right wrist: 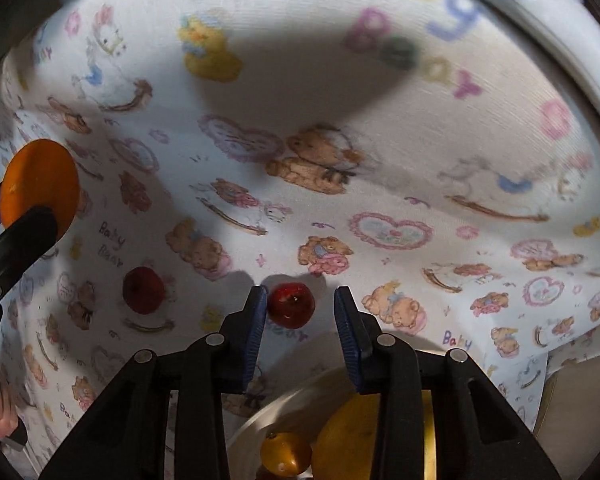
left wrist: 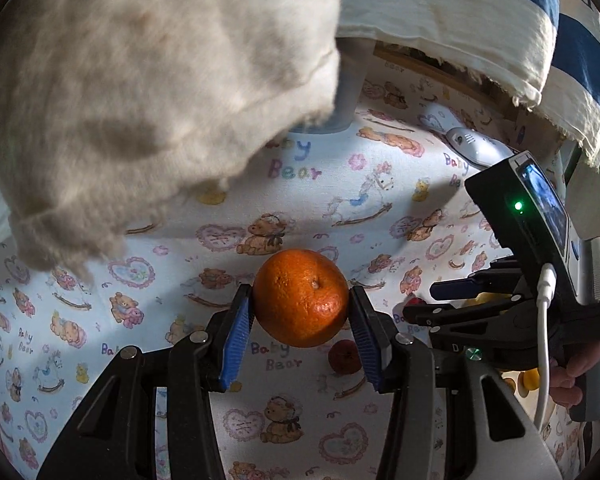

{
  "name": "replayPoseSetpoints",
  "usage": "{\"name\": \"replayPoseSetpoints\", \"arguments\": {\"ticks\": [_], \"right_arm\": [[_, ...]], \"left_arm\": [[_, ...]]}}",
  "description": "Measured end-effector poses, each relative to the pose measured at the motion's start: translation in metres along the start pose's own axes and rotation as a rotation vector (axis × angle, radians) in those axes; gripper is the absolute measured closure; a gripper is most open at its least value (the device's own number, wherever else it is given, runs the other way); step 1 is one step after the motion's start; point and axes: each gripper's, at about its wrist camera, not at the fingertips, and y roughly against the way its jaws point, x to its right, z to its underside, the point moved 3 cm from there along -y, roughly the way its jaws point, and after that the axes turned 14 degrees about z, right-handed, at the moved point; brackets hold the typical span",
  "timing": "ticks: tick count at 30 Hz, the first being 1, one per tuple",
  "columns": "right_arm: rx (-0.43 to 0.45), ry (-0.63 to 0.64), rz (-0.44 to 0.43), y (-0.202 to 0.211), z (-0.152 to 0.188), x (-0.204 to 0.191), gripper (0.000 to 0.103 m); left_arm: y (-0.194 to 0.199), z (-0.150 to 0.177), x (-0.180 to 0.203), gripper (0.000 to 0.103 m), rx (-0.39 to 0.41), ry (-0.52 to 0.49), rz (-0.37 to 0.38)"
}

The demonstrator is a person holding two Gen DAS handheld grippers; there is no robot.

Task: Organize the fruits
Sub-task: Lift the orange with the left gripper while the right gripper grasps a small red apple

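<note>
Right wrist view shows your right gripper (right wrist: 300, 306) pointing steeply down with a small red fruit (right wrist: 291, 305) between its blue pads; the left pad touches the fruit, the other stands clear of it, so nothing is pinched yet. If you lift now, the fruit will likely roll off the one pad or get nudged across the printed cloth (right wrist: 380, 120); bring the far pad in first. Your left gripper (left wrist: 300, 312) pinches an orange (left wrist: 300, 297) at its widest part and holds it above the cloth; the skin is smooth and round, so a tilt or a slack squeeze could let it slip and drop. A second red fruit (right wrist: 143, 290) lies apart on the cloth to the left, and a bowl (right wrist: 260, 412) just under the right gripper already holds a small orange fruit (right wrist: 286, 458) and a larger yellow one (right wrist: 348, 440). Your grippers work near each other, so watch that they do not knock. A pale woolly sleeve (left wrist: 140, 100) hangs over the left view and hides the cloth behind it.
</note>
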Motion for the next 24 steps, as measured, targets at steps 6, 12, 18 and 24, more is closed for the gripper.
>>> {"name": "replayPoseSetpoints", "arguments": {"ticks": [6,12,18,24], "right_arm": [[-0.012,0.039,0.015,-0.001,-0.003,-0.012,0.073],[-0.005,0.015,0.021,-0.005,0.001,-0.011,0.075],[0.047,-0.014,-0.011,0.018,0.021,-0.008,0.075],[0.124,-0.058,-0.057,0.055,0.045,-0.005,0.075]], "left_arm": [[-0.005,0.001,0.002,0.056,-0.01,-0.004,-0.002],[-0.007,0.001,0.006,0.056,-0.009,-0.019,-0.015],[0.001,-0.002,0.012,0.056,0.001,-0.029,-0.003],[0.021,0.003,0.022,0.056,0.011,-0.069,0.005]]}}
